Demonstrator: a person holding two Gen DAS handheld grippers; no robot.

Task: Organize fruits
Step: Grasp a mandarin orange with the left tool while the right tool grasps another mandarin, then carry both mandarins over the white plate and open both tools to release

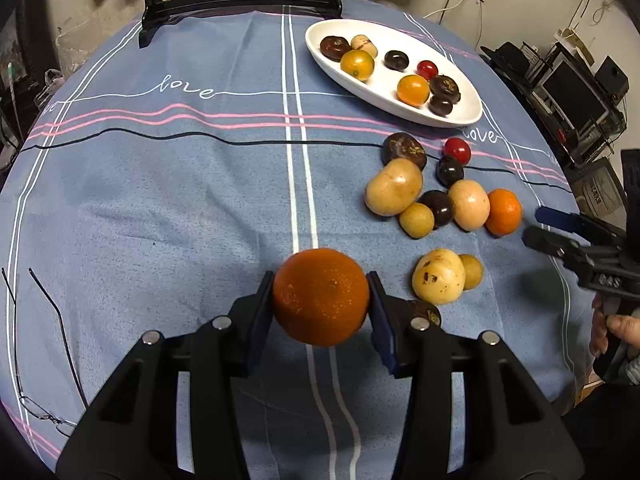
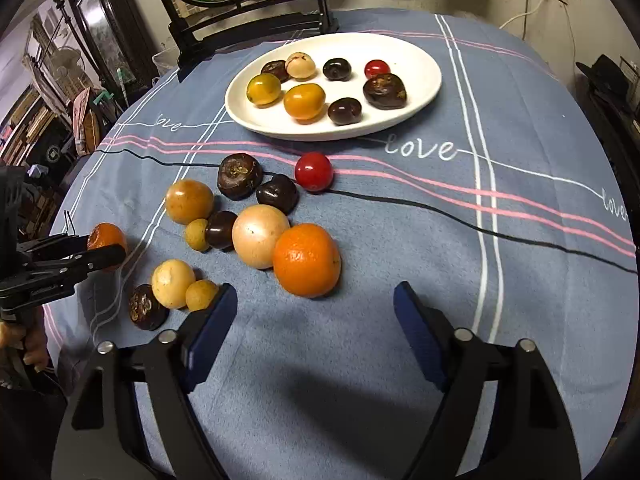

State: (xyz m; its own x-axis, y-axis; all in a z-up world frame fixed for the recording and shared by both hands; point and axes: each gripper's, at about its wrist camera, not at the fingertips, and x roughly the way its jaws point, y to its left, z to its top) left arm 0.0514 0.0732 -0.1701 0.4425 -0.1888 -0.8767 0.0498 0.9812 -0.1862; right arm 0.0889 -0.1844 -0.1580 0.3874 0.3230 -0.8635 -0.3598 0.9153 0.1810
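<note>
My left gripper (image 1: 320,277) is shut on a large orange (image 1: 320,300), held just above the blue cloth; in the right wrist view this orange (image 2: 105,236) shows at the far left in the left gripper (image 2: 110,249). My right gripper (image 2: 315,298) stands open with nothing between its pads, just short of a loose orange (image 2: 306,260). Around that orange lie pale round fruits, dark brown fruits and a red tomato (image 2: 314,171). A white oval plate (image 2: 420,68) beyond them holds several small fruits. The right gripper (image 1: 534,226) also enters the left wrist view from the right, beside the loose orange (image 1: 503,211).
A pair of eyeglasses (image 1: 44,360) lies on the cloth at the near left. A black wooden stand (image 2: 248,20) sits at the table's far edge behind the plate (image 1: 384,84). A person's hand (image 1: 616,328) grips the right tool. The round table drops off to shelves and clutter on both sides.
</note>
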